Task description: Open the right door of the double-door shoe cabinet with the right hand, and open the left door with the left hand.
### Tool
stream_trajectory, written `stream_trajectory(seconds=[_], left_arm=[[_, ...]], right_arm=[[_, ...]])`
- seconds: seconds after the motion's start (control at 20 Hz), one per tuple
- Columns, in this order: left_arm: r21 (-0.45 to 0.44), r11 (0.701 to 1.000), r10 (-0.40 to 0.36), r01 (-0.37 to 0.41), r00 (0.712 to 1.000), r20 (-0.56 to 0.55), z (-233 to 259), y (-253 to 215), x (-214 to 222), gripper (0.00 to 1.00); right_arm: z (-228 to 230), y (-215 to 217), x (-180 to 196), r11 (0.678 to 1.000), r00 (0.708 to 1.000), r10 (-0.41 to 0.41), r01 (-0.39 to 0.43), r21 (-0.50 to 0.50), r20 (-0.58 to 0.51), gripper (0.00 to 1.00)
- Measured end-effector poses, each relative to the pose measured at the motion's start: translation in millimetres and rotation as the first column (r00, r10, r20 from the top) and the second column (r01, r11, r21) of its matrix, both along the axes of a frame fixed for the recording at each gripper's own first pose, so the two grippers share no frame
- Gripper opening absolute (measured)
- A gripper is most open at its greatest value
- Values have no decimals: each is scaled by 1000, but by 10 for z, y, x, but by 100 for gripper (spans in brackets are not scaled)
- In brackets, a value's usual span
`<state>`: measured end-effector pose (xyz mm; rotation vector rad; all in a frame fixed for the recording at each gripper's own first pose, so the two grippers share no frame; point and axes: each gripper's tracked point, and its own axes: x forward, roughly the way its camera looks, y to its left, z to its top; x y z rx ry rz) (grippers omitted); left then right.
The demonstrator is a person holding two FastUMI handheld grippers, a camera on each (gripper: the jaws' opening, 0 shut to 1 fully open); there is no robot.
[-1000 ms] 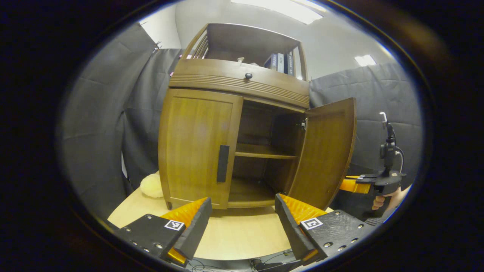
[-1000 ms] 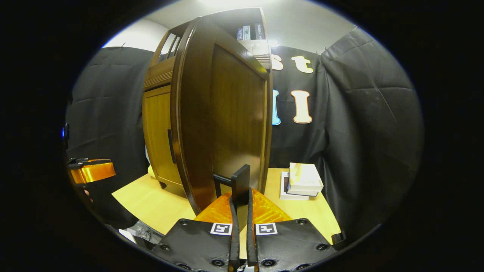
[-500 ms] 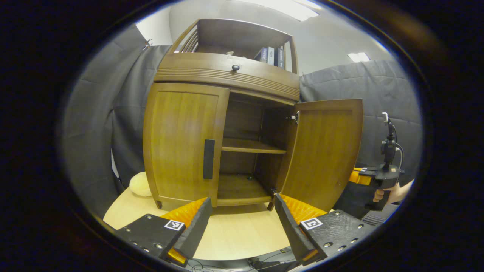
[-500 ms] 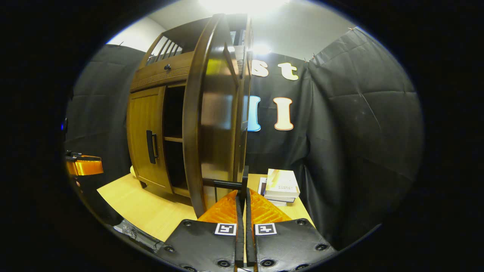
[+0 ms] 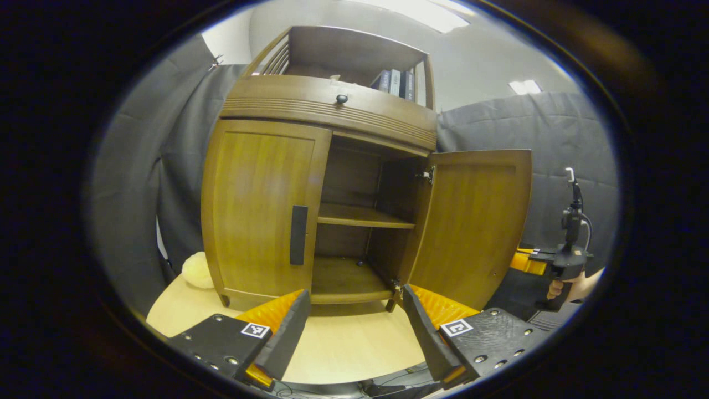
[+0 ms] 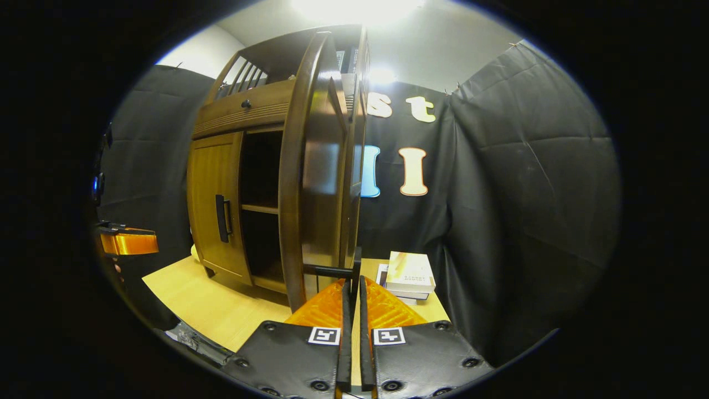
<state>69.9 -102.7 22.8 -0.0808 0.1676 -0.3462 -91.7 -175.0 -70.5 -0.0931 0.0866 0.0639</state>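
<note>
R door (image 5: 471,227) wider than before, R gripper (image 6: 352,285) on handle (image 6: 332,271)

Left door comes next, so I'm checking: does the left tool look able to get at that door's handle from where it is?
Probably yes. The left tool is open and faces the shut left door; its handle stands ahead with only bare table between.
</note>
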Motion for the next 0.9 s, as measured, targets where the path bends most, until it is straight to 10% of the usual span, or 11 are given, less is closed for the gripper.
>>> stream_trajectory(seconds=[0.55, 0.9], left_arm=[[-36, 996, 77, -77, 997, 19, -75, 424, -89, 96], [-21, 990, 137, -136, 991, 8, -175, 722, -143, 96]], right_arm=[[-223, 141, -705, 995, 991, -75, 81, 52, -110, 8], [-21, 828, -758, 996, 993, 63, -56, 75, -95, 8]])
